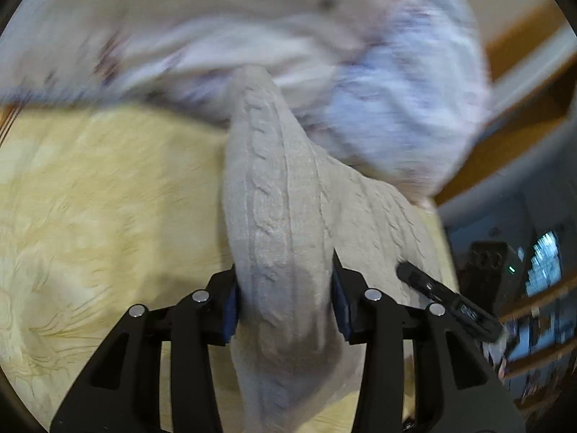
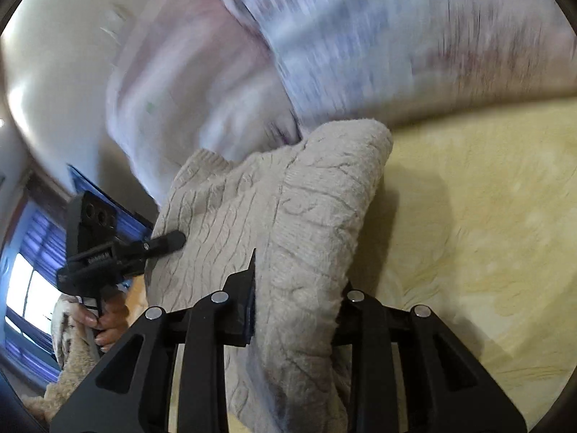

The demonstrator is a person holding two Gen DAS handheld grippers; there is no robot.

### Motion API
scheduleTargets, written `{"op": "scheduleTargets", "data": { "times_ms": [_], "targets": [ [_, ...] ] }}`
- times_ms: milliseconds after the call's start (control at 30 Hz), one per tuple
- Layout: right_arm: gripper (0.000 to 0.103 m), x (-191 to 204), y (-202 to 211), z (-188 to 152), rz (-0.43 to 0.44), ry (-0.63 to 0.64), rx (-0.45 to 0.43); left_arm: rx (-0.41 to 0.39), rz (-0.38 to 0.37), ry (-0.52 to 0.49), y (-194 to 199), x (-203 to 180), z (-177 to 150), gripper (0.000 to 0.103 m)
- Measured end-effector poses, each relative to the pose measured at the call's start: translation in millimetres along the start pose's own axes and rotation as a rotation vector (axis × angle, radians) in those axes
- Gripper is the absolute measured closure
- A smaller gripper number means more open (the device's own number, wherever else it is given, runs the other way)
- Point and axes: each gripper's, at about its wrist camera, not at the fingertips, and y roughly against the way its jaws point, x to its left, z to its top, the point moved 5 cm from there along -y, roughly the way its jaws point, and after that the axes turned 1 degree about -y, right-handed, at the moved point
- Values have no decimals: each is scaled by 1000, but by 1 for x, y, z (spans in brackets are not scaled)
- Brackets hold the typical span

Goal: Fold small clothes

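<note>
A beige cable-knit garment (image 1: 274, 187) hangs bunched above a yellow bedspread (image 1: 108, 198). My left gripper (image 1: 285, 288) is shut on a thick fold of it, blue pads pressed into both sides. In the right wrist view the same knit (image 2: 288, 198) drapes over and between the jaws of my right gripper (image 2: 299, 288), which is shut on another fold. The two grippers sit close together: a black finger (image 1: 414, 274) of the right one lies against the knit, and a finger (image 2: 169, 243) of the left one touches its other edge.
A blurred heap of pale lilac and white clothes (image 1: 396, 108) lies behind the knit on the bed (image 2: 468, 216). A wooden frame (image 1: 523, 36) runs at the far right. A person's hand (image 2: 108, 321) grips the left tool's handle near a bright window (image 2: 29, 281).
</note>
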Motion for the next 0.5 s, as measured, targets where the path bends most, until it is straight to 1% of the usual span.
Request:
{"op": "scheduleTargets", "data": {
  "times_ms": [33,100,167,200,267,300,333,400,467,500],
  "targets": [
    [68,-9,-9,-3,-25,-34,13,4,-13,27,-4,9,-1,51],
    [64,-17,-9,-2,17,-87,22,2,-87,98,-9,19,-3,48],
    [62,-22,-2,1,28,-117,41,-3,-87,104,-5,19,-3,47],
    [59,-24,4,2,24,-118,36,-22,-55,78,1,16,-2,47],
    [59,-27,21,7,18,-122,-6,-71,0,31,15,9,-2,46],
    [59,-28,28,10,20,-126,-29,-108,22,1,25,4,-2,45],
    [59,-30,33,11,18,-130,-43,-138,34,-20,33,1,-1,41],
    [59,-36,38,12,27,-145,-52,-204,57,-90,52,-14,-7,37],
    [59,-36,33,11,40,-157,-35,-237,62,-167,61,-32,-16,36],
    [60,-35,30,11,44,-153,-25,-242,68,-211,65,-40,-24,33]
  ]
}}
